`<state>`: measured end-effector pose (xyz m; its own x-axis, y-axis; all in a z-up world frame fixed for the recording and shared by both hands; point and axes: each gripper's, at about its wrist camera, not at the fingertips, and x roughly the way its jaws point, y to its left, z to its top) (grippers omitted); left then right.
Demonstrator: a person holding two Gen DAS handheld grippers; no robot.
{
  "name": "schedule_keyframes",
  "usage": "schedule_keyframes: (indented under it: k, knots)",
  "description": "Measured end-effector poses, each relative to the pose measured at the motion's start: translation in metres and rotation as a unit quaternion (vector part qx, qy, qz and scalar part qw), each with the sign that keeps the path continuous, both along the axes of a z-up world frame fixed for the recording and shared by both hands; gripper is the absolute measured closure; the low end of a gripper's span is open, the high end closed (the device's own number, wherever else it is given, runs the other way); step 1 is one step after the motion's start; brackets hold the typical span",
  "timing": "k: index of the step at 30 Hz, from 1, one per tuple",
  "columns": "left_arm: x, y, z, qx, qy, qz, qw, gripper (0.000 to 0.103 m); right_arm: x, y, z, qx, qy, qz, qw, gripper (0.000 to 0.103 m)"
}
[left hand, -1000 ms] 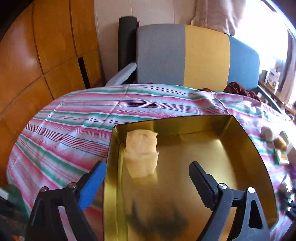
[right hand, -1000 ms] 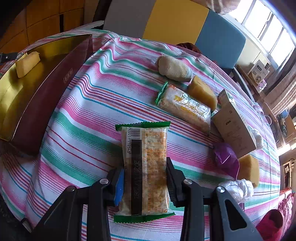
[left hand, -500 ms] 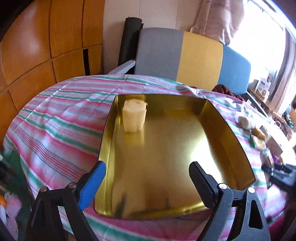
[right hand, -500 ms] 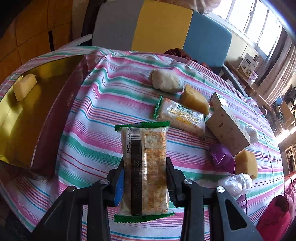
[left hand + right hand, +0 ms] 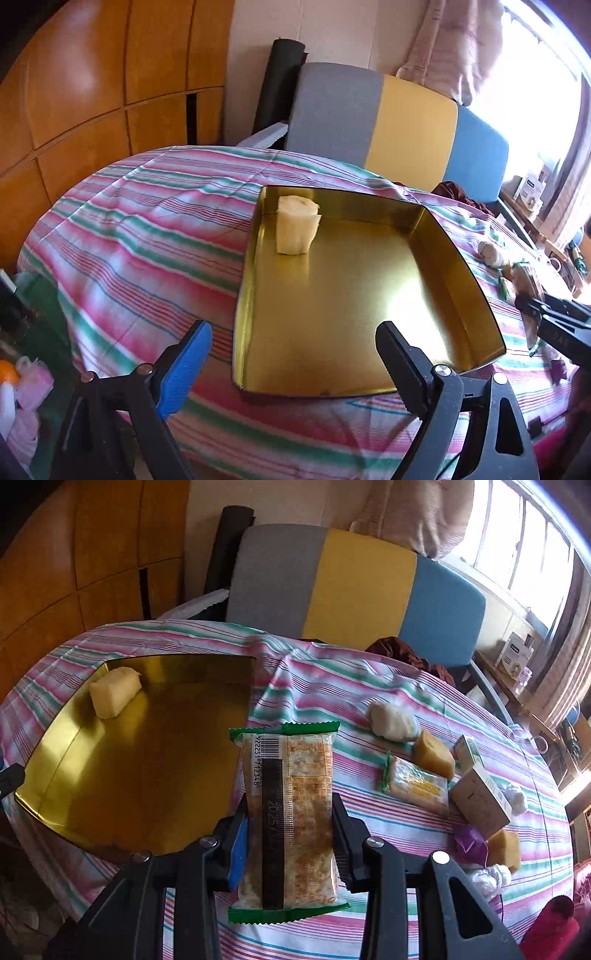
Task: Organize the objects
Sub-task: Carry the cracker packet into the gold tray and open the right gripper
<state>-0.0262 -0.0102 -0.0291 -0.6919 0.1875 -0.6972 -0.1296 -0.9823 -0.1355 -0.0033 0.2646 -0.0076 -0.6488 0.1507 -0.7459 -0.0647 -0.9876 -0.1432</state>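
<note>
Now the snack pack hangs at the tin's edge

Gripped at mid-length by the right claw (image 5: 288,834), the snack pack (image 5: 288,812) is clear of the striped surface (image 5: 369,686) and its far end overlaps the near right wall of the gold tin (image 5: 147,768). A second ago it hung over bare cloth with the tin well off to the left; the view has since swung so the tin fills the left half, which I judge puts the drop close. One pale cake (image 5: 114,696) already sits in the tin's far corner, leaving most of the floor free. The left claw (image 5: 291,363) stands wide with nothing between its jaws, and has drawn back from over the tin to its near edge. More snacks (image 5: 413,786) and a box (image 5: 480,801) wait on the surface to the right
</note>
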Motion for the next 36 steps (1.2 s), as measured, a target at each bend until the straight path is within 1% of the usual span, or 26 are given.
schedule_keyframes:
  k: [7, 12, 22, 26, 31, 36]
  knots:
    - [0.008, -0.011, 0.002, 0.000, 0.002, 0.007, 1.0000, 0.013, -0.011, -0.053, 0.013, -0.004, 0.017, 0.050, 0.999, 0.065]
    - [0.014, -0.021, 0.003, 0.003, 0.003, 0.016, 0.9999, 0.013, -0.019, -0.084, 0.017, -0.007, 0.028, 0.074, 0.997, 0.065]
    - [0.016, -0.045, -0.002, 0.006, -0.003, 0.042, 0.9991, 0.013, -0.041, -0.136, 0.008, 0.002, 0.027, 0.115, 0.993, 0.065]
    - [0.015, -0.055, -0.006, 0.012, -0.008, 0.055, 0.9984, 0.013, -0.049, -0.152, 0.000, 0.002, 0.019, 0.129, 0.991, 0.065]
    - [0.012, -0.065, -0.010, 0.018, -0.012, 0.065, 0.9976, 0.013, -0.062, -0.167, -0.013, -0.012, -0.001, 0.135, 0.991, 0.065]
    - [0.009, -0.072, -0.015, 0.024, -0.020, 0.074, 0.9968, 0.013, -0.084, -0.178, -0.031, -0.045, -0.043, 0.125, 0.990, 0.065]
